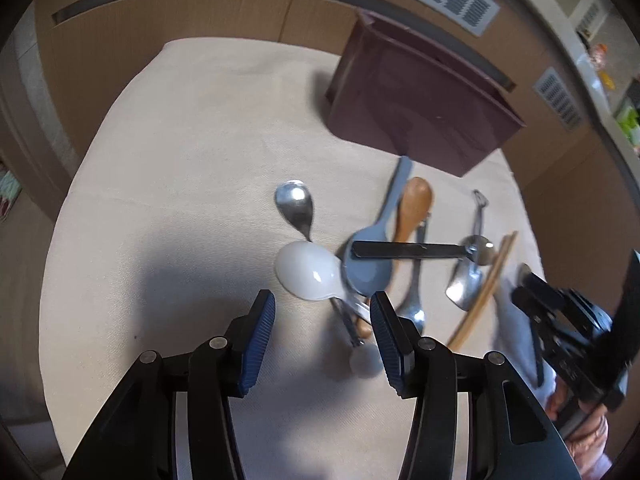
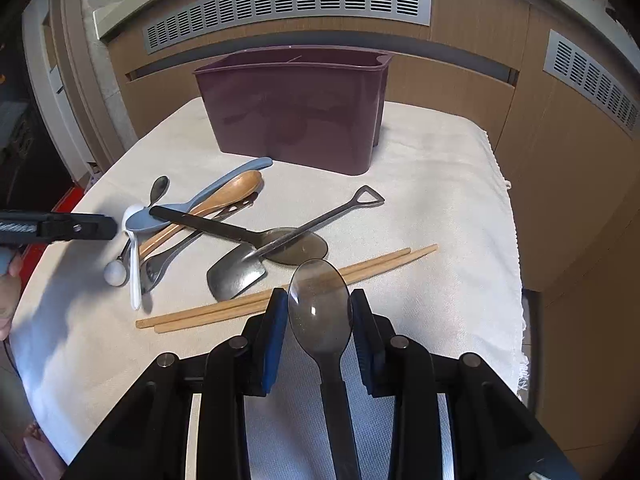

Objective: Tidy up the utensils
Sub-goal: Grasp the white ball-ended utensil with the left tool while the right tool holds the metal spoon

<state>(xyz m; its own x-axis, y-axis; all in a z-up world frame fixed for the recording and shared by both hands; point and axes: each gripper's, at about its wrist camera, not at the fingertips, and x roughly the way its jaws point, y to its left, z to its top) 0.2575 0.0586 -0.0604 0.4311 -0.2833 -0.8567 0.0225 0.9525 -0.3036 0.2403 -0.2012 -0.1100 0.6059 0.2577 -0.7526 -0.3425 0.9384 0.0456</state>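
One spoon gripped edgewise in the right gripper, bowl forward, pointing at the holder.
Left gripper half open, empty, above the utensil pile.

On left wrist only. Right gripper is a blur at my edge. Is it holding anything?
Observer: Yes. The right gripper is shut on a dark see-through spoon, pads on its bowl.
Operator: Chopsticks, one or two?
Observer: Two chopsticks, side by side on the cloth, just beyond that gripper.
Operator: What is the shiny clutter past them?
Observer: A shovel-shaped spoon, its handle lying across the bowl of a black-handled spoon.
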